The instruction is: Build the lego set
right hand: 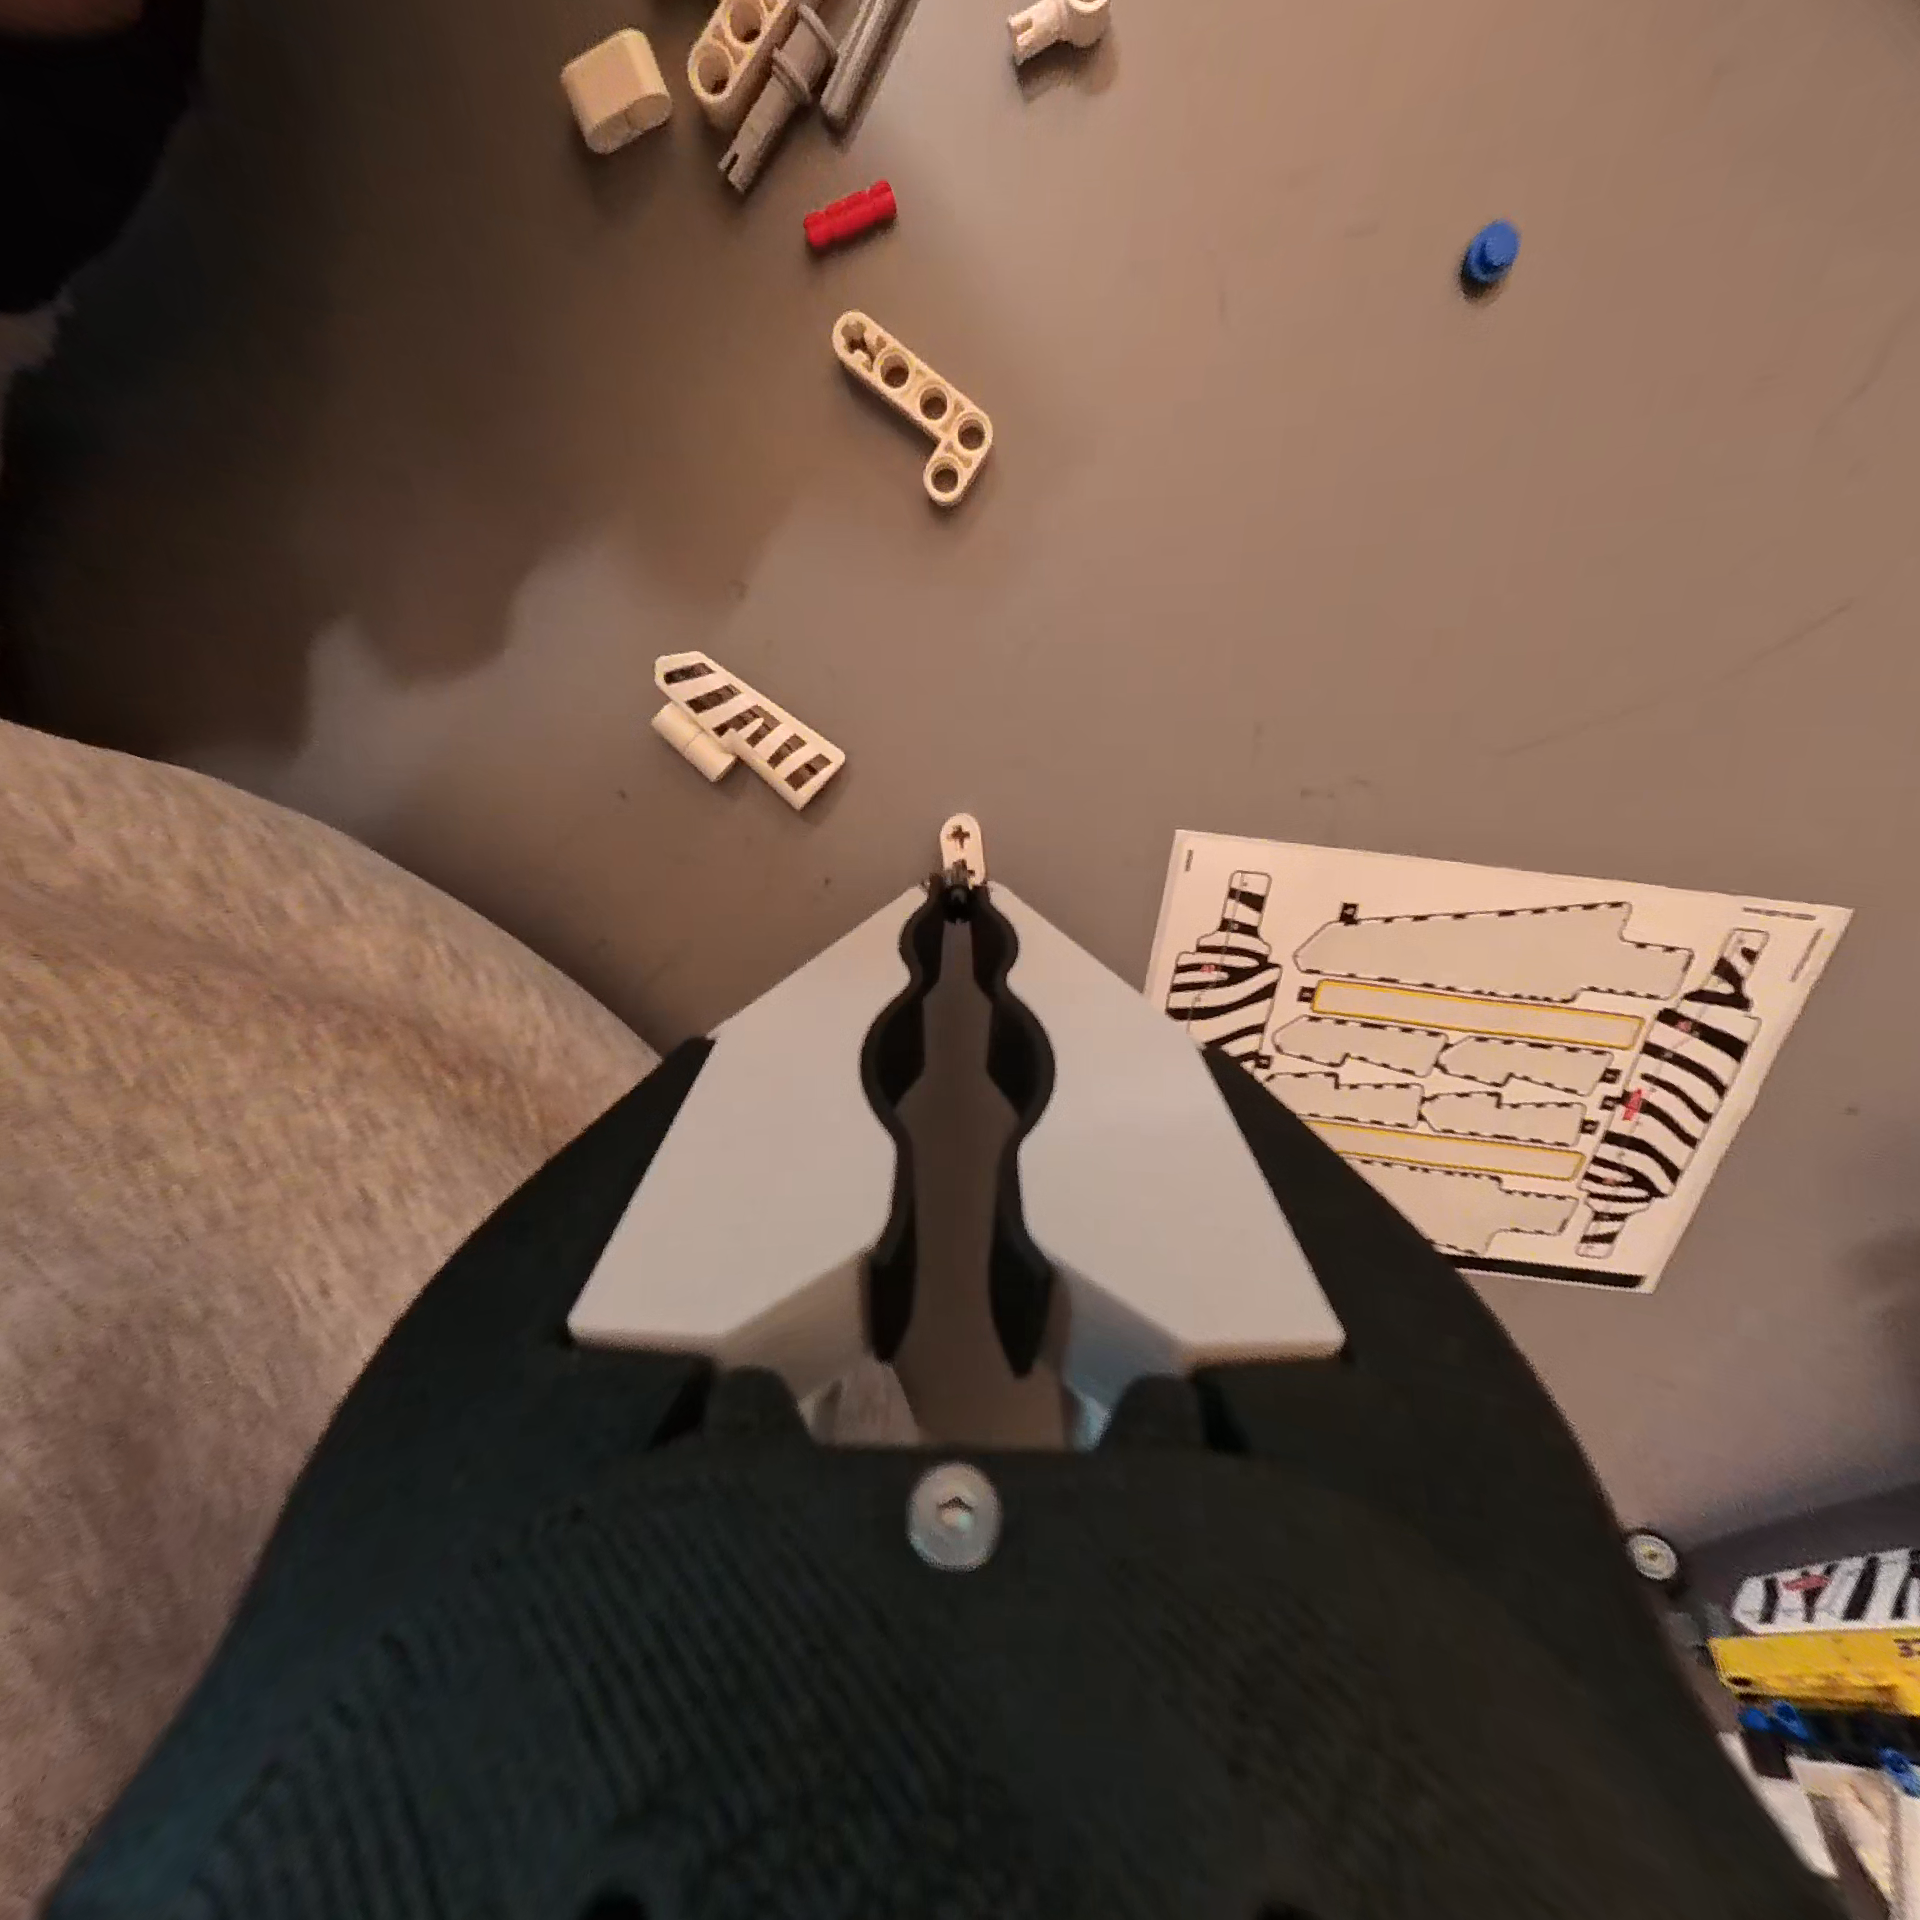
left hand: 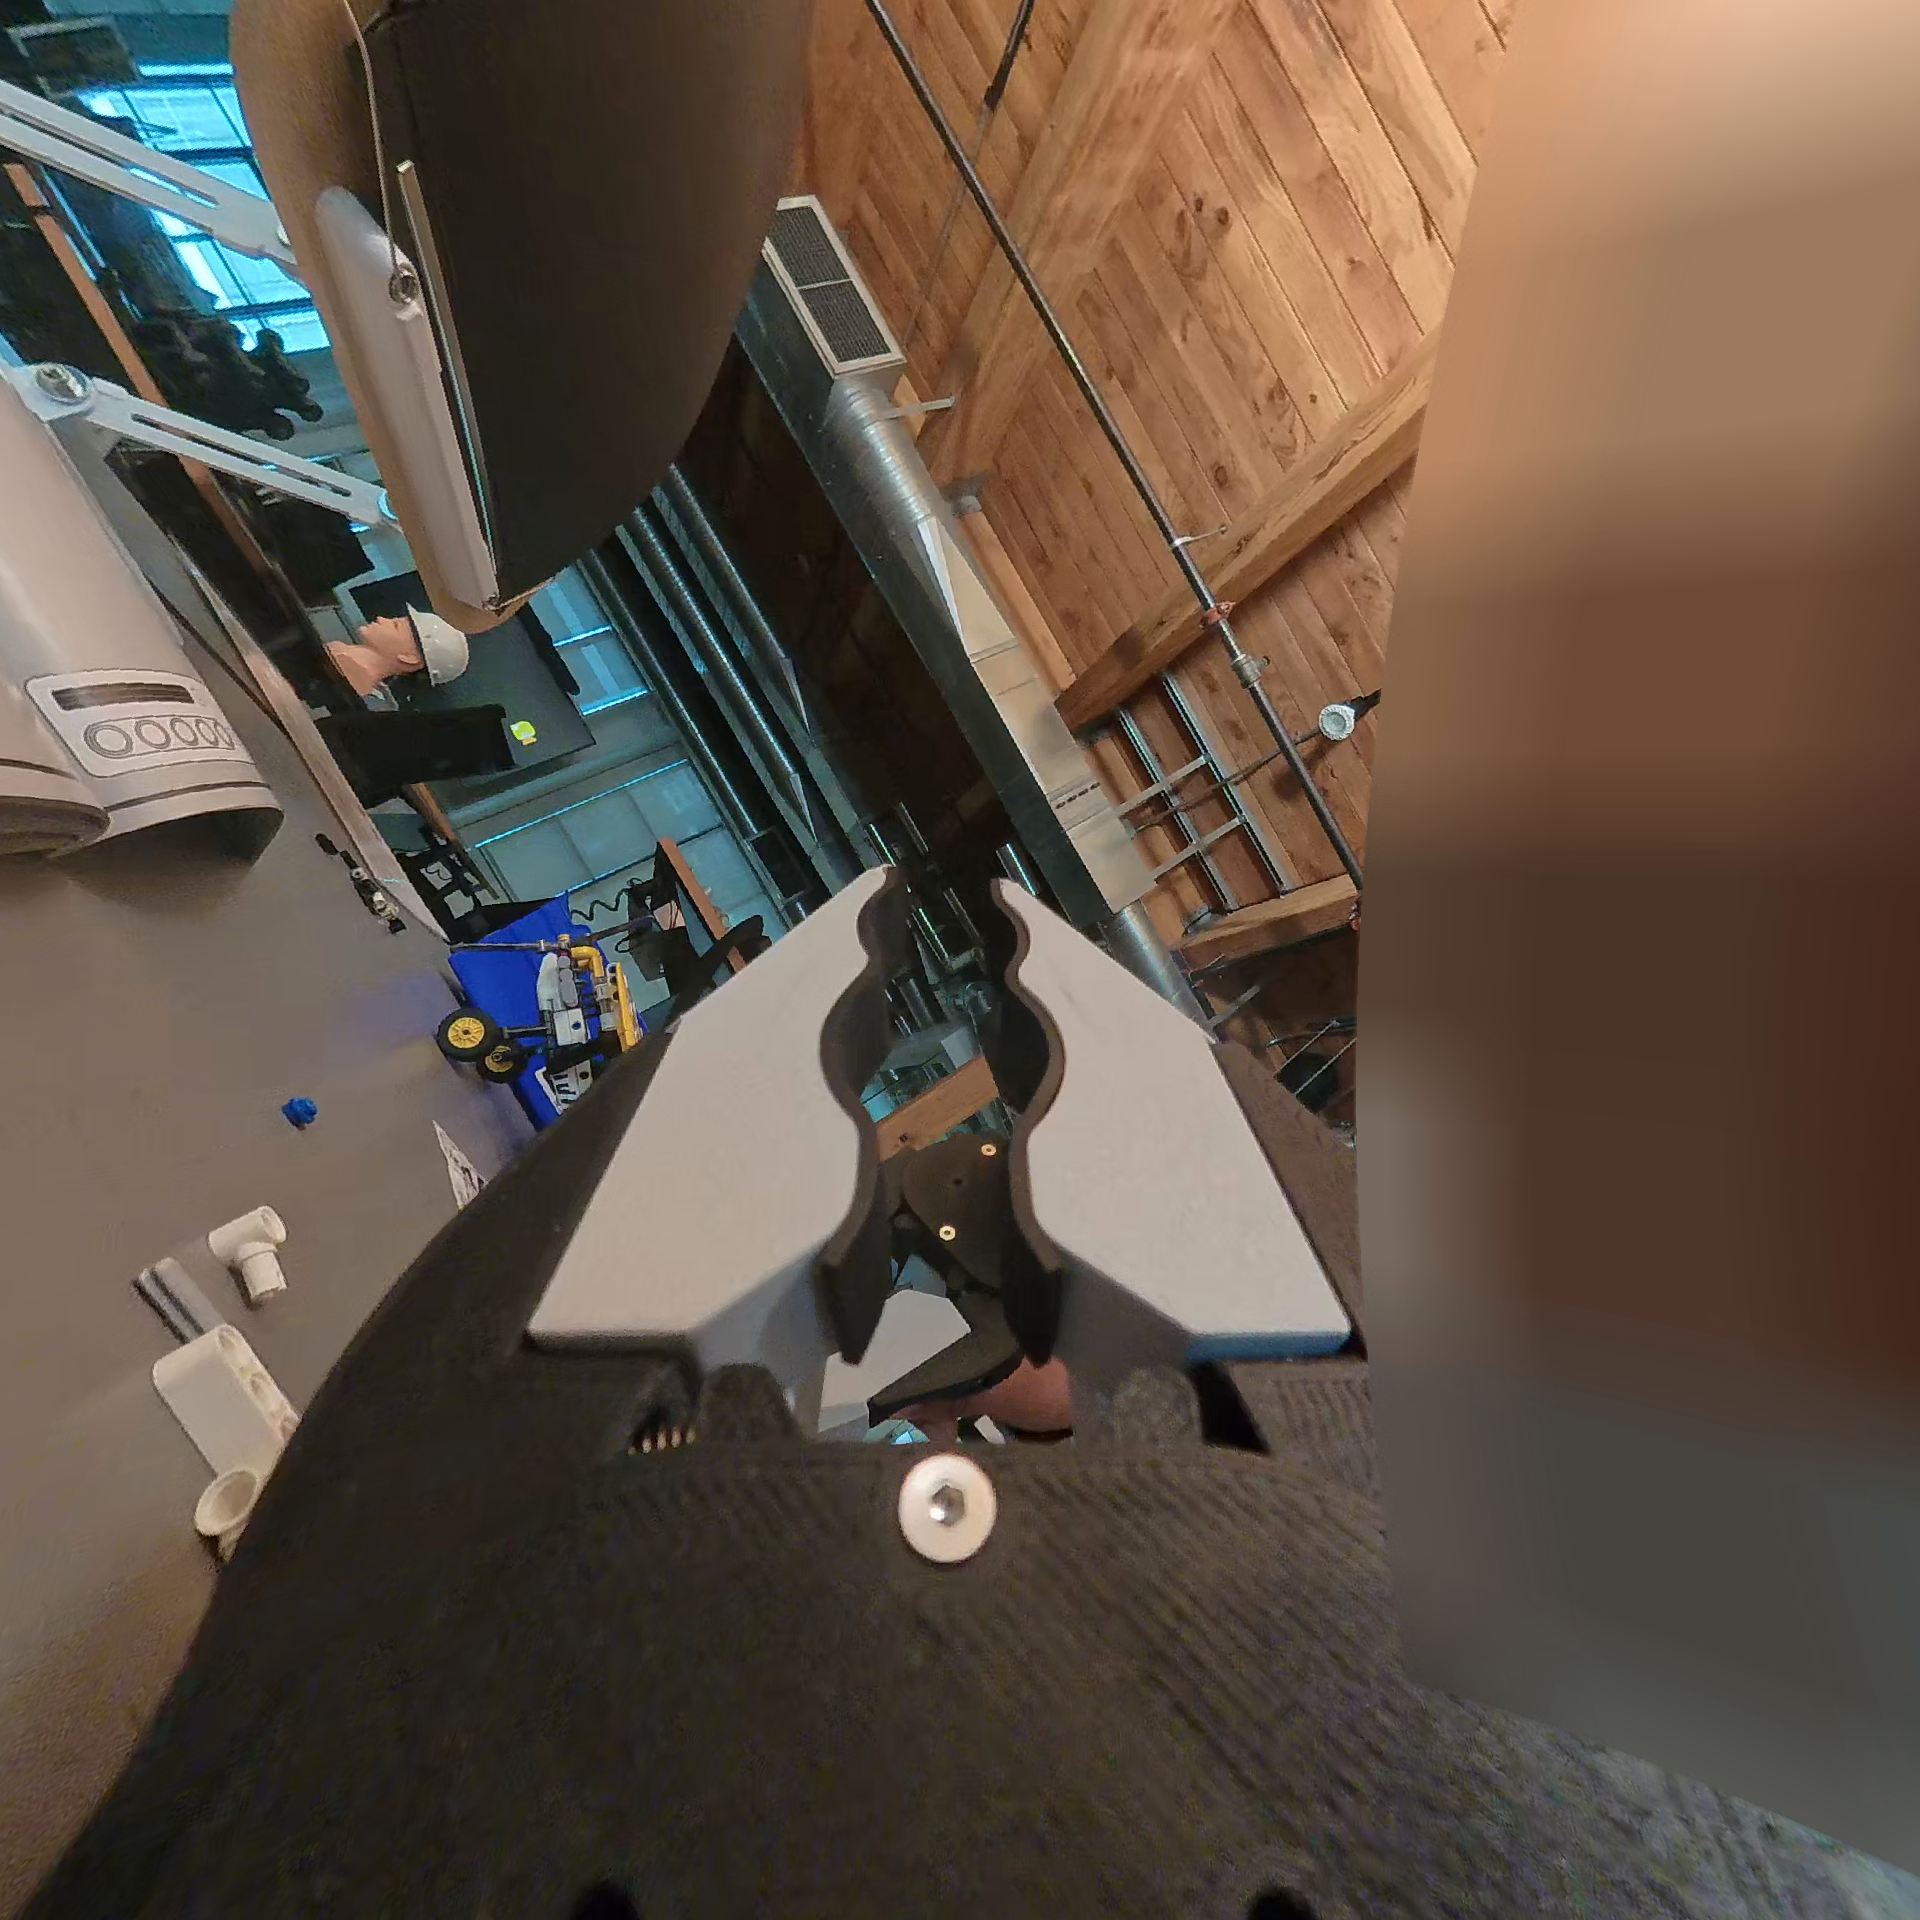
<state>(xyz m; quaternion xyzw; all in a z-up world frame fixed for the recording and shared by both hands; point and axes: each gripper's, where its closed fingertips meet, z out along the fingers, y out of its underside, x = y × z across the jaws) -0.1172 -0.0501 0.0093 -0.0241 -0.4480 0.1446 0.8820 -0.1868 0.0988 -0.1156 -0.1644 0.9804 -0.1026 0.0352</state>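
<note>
Right gripper (right hand: 958,896) clamped on small white piece (right hand: 960,837) above bare table (right hand: 1351,582); left gripper (left hand: 943,894) apart.

Two hand-held grippers, one raised, one pointed down

The left hand-held gripper (left hand: 940,894) tilts up toward the ceiling, its fingertips slightly apart with nothing between them. The right hand-held gripper (right hand: 958,896) points down at the counter, fingertips pinched on a small cream piece (right hand: 960,840) that sticks out past the tips. A beige sleeve (right hand: 208,1091) lies at its left
</note>
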